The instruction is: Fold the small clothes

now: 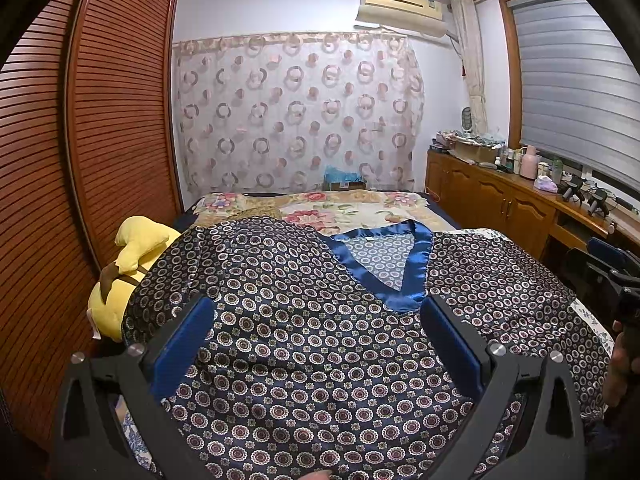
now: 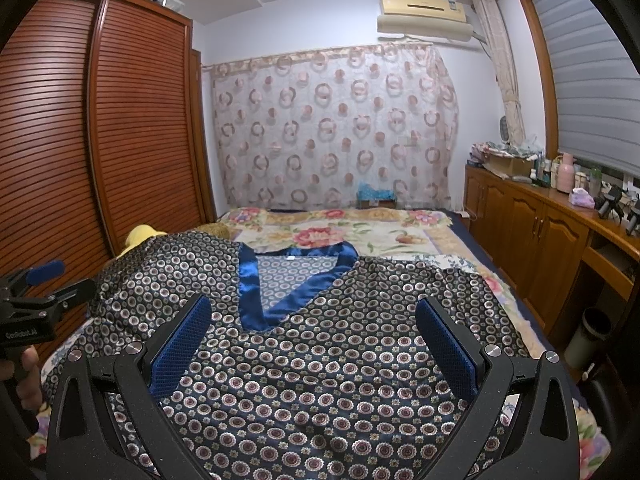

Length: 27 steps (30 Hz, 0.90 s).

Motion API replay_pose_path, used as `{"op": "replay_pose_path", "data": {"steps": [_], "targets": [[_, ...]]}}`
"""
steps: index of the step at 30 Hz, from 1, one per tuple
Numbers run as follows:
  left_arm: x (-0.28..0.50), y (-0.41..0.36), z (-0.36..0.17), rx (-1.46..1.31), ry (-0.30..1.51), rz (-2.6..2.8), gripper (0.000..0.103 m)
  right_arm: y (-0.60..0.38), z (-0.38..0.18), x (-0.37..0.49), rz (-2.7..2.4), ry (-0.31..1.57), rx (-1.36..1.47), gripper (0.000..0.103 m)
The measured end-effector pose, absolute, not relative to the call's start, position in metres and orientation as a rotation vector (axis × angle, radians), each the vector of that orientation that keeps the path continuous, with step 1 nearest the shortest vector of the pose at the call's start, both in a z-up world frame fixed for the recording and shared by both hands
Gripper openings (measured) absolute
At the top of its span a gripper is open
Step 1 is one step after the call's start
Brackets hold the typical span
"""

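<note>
A dark navy satin top [image 1: 304,344] with a ring pattern and a shiny blue V-neck collar [image 1: 384,276] lies spread flat on the bed, collar pointing away from me. It also shows in the right wrist view [image 2: 320,360], with the collar [image 2: 276,292] left of centre. My left gripper [image 1: 318,308] is open and empty, hovering over the top's left half. My right gripper [image 2: 314,308] is open and empty over the right half. The left gripper also shows at the right wrist view's left edge [image 2: 44,276].
A yellow plush toy [image 1: 128,264] lies at the bed's left edge beside the slatted wardrobe [image 1: 80,160]. The floral bedspread [image 1: 340,208] stretches beyond the top. A wooden cabinet [image 2: 540,232] with bottles runs along the right wall, with a bin [image 2: 588,336] below.
</note>
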<state>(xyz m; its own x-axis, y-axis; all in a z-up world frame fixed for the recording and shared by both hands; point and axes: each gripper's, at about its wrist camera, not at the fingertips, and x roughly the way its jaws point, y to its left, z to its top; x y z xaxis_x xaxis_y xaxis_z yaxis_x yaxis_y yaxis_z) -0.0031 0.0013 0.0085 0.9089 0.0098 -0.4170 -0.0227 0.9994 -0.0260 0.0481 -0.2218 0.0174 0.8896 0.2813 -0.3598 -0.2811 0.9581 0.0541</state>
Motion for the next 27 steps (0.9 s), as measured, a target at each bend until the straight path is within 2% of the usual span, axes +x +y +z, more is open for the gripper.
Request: {"op": "replay_pose_path", "data": {"steps": [18, 27], "targets": [[-0.006, 0.006, 0.009, -0.029, 0.44, 0.02, 0.103, -0.219, 0.018, 0.048, 0.295, 0.377, -0.001, 0.103], [0.003, 0.02, -0.019, -0.026, 0.519, 0.029, 0.103, -0.21, 0.005, 0.057, 0.325, 0.423, -0.014, 0.103]]}}
